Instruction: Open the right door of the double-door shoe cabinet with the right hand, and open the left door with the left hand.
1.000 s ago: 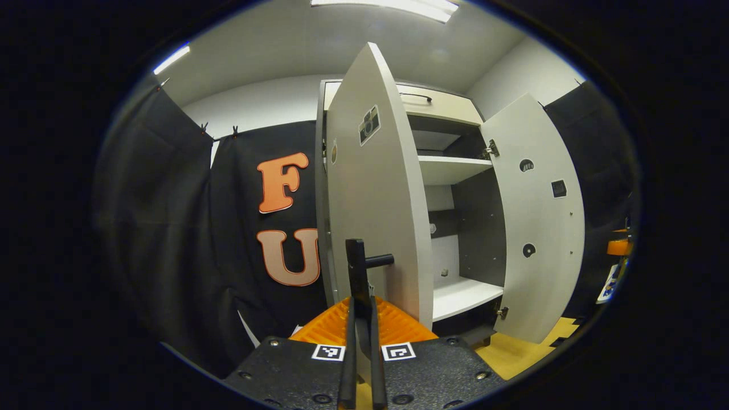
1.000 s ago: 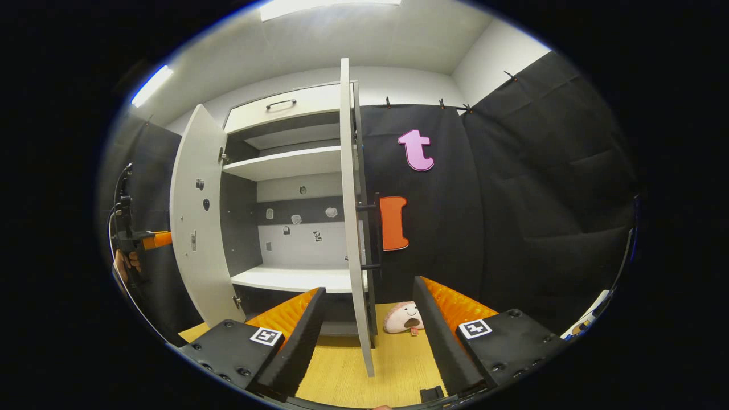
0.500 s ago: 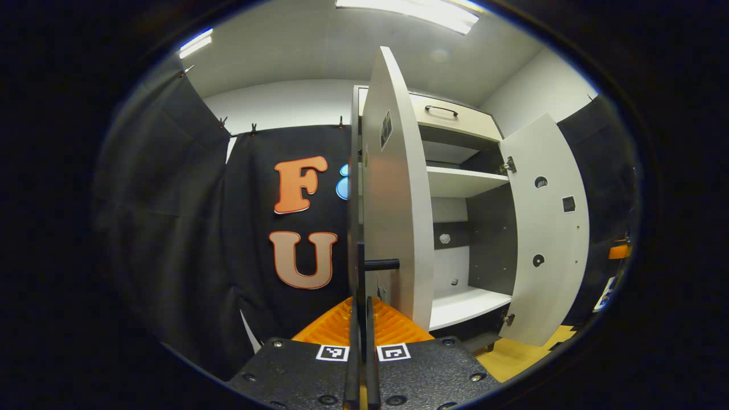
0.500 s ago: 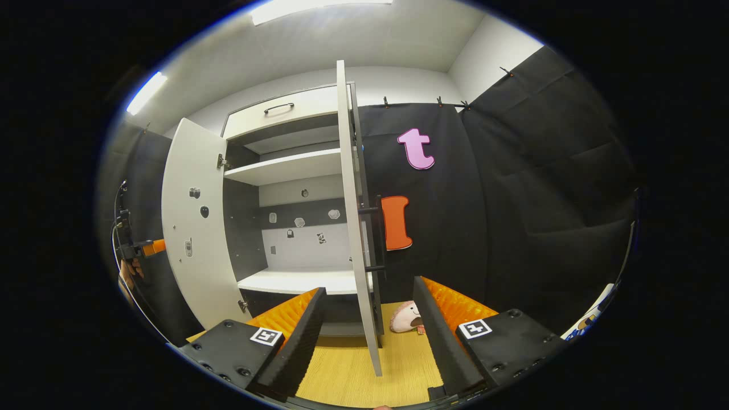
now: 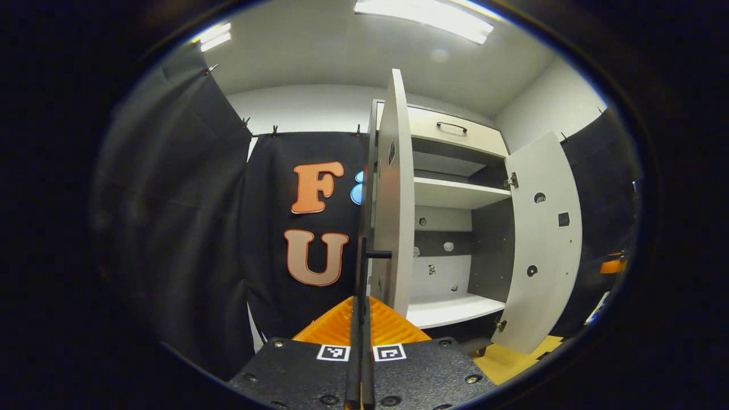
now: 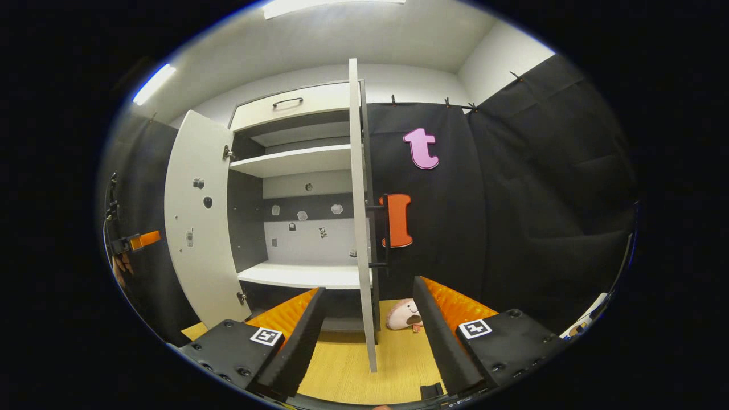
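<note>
The shoe cabinet [image 6: 296, 162] stands with both doors swung out. In the left gripper view the left door [image 5: 393, 193] is nearly edge-on, and my left gripper [image 5: 363, 307] is shut on its black vertical handle [image 5: 363, 267]. The right door [image 5: 541, 245] hangs wide open beyond it. In the right gripper view the right door [image 6: 357, 216] is edge-on, with its handle [image 6: 387, 228] on the far side. My right gripper [image 6: 369, 285] is open, with the door's edge in line between the spread fingers and neither finger pressing on it. The left door [image 6: 196, 228] shows at the left.
A plush toy [image 6: 405, 315] lies on the wooden floor [image 6: 342, 370] by the right door's foot. A drawer [image 6: 287, 105] tops the cabinet. Black cloth walls close in on both sides. A hand [image 6: 119, 265] holds the other gripper [image 6: 136, 242] behind the left door.
The left door has swung further out with my left gripper on its handle and now looks almost edge-on. The right gripper has stayed open and barely shifted.
</note>
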`<state>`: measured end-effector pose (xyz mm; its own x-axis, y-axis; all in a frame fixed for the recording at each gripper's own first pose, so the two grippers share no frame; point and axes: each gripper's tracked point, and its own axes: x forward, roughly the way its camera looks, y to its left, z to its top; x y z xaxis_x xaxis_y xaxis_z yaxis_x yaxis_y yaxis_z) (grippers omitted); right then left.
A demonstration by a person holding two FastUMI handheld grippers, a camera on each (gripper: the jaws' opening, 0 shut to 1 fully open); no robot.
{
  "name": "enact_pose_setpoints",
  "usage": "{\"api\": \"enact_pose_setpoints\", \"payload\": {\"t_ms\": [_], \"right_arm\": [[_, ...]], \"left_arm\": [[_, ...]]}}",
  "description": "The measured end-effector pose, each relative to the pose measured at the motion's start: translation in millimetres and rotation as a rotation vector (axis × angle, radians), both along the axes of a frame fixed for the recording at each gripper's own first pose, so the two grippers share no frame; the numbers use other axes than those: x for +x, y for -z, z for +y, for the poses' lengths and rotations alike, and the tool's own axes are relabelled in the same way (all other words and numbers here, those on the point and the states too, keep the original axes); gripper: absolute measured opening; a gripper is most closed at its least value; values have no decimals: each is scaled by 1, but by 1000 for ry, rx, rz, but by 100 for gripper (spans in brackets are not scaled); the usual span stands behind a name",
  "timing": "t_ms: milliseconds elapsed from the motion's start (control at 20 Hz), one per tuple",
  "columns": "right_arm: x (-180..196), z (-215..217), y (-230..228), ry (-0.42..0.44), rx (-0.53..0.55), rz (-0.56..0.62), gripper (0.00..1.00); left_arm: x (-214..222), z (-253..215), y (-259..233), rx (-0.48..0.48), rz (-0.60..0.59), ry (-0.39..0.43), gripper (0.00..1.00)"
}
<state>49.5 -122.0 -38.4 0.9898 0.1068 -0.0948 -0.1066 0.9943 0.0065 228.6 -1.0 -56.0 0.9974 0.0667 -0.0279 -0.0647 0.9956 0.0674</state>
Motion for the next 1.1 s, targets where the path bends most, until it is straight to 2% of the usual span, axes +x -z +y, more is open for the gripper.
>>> {"api": "enact_pose_setpoints", "payload": {"t_ms": [150,300,350,400,450,500,550,600,700,850,900,950,1100], "right_arm": [[0,12,-9,-32,6,-21,97],[-4,27,-18,-55,19,-51,97],[-6,33,-21,-73,26,-60,97],[-9,39,-24,-97,37,-70,97],[-12,43,-29,-118,47,-81,97],[-15,46,-33,-128,59,-92,97],[-18,46,-34,-136,64,-98,97],[-20,46,-34,-139,62,-100,97],[-24,40,-33,-135,50,-110,97],[-27,29,-30,-125,29,-110,97],[-27,26,-30,-120,28,-109,97],[-27,23,-31,-120,31,-108,97],[-24,19,-29,-121,38,-99,97]], "left_arm": [[-6,-11,2,-11,0,-19,0],[-9,-32,9,-11,16,15,0],[-10,-39,12,-20,25,27,5],[-10,-47,15,-31,28,42,5],[-11,-55,17,-42,28,52,0],[-10,-60,19,-55,30,60,0],[-8,-68,23,-68,34,74,7],[-7,-73,23,-72,33,80,8],[-6,-69,22,-43,14,49,33],[-3,-63,16,-25,-20,4,87],[0,-66,17,-49,-28,0,98],[-1,-69,16,-72,-34,-4,94],[1,-70,14,-111,-60,-35,93]]}}
